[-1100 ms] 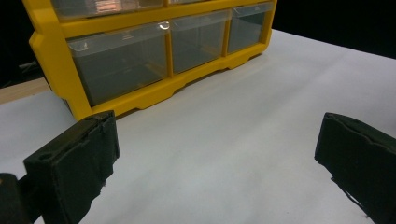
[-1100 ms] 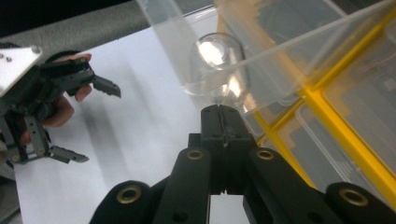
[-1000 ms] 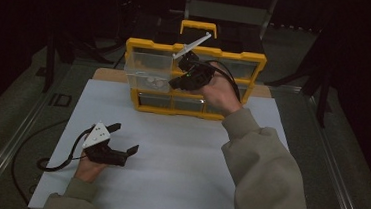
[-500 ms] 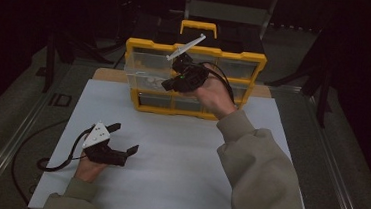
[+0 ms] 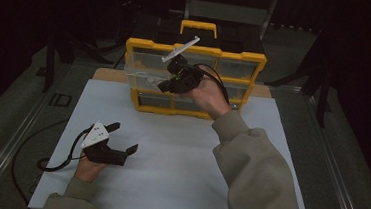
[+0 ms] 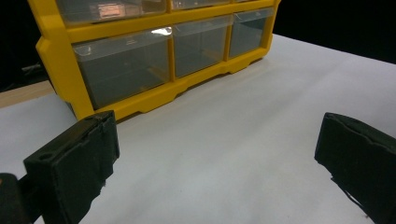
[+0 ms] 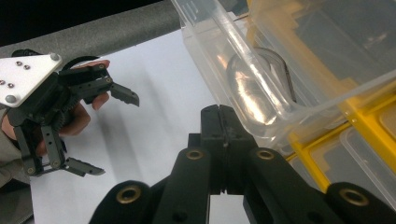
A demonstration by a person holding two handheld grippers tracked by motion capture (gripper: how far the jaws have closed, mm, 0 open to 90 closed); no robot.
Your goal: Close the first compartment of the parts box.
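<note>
- Two grippers are at work over a white worktop (image 5: 179,154), one in each of the person's hands.
- At the far edge of the worktop, near its middle, stands a yellow drawer cabinet (image 5: 194,80) with clear plastic drawers; the left gripper view shows its lower row of drawers (image 6: 126,70) shut, flush with the yellow frame.
- One clear drawer (image 5: 145,76) on the cabinet's left side, in the upper row, is pulled out toward the person. In the right gripper view this open drawer (image 7: 243,70) has a curved clear handle on its front wall.
- The right gripper (image 5: 167,86) is held up in front of the cabinet, just at the front of the pulled-out drawer. Its jaws are pressed together with nothing between them, as the right gripper view shows (image 7: 219,149); their tips sit just below the drawer's handle, and I cannot tell whether they touch it.
- A grey three-cornered plate (image 5: 180,49) on top of the right gripper sticks up in front of the cabinet's top edge.
- The left gripper (image 5: 123,138) rests low near the worktop's front left corner, well apart from the cabinet. Its jaws are spread wide and hold nothing; the left gripper view shows bare white worktop between them (image 6: 215,158).
- A black cable (image 5: 56,159) trails from the left gripper and loops toward the worktop's left edge.
</note>
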